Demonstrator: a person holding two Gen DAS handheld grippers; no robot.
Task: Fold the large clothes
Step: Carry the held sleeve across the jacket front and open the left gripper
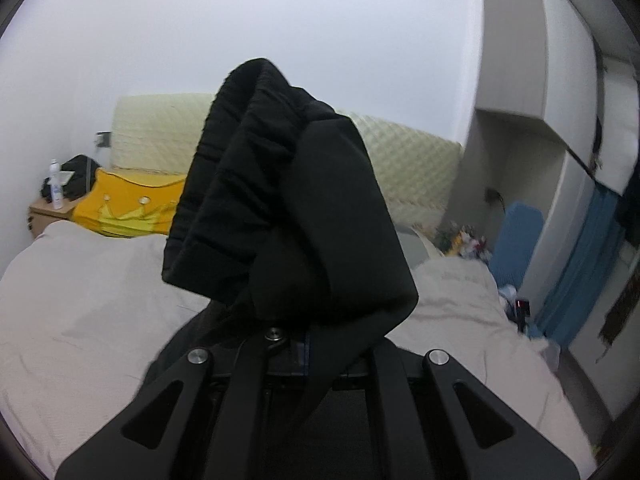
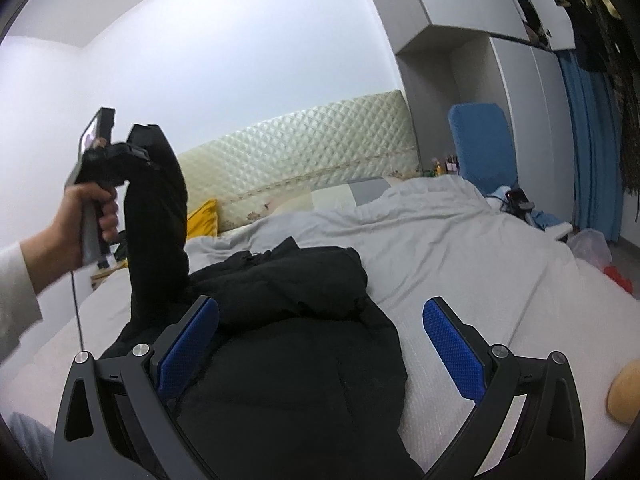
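Note:
A large black jacket lies bunched on the grey bed cover. My left gripper is shut on the jacket's sleeve with its ribbed cuff, and the cloth drapes over the fingers and hides them. In the right wrist view the left gripper holds that sleeve lifted upright at the left, above the bed. My right gripper is open and empty, its blue pads spread either side of the jacket's body, just above it.
A quilted cream headboard stands behind the bed. A yellow pillow and a bedside table with a bottle are at the left. A blue chair, wardrobe and blue curtain stand at the right. A tan soft thing lies at the bed's right edge.

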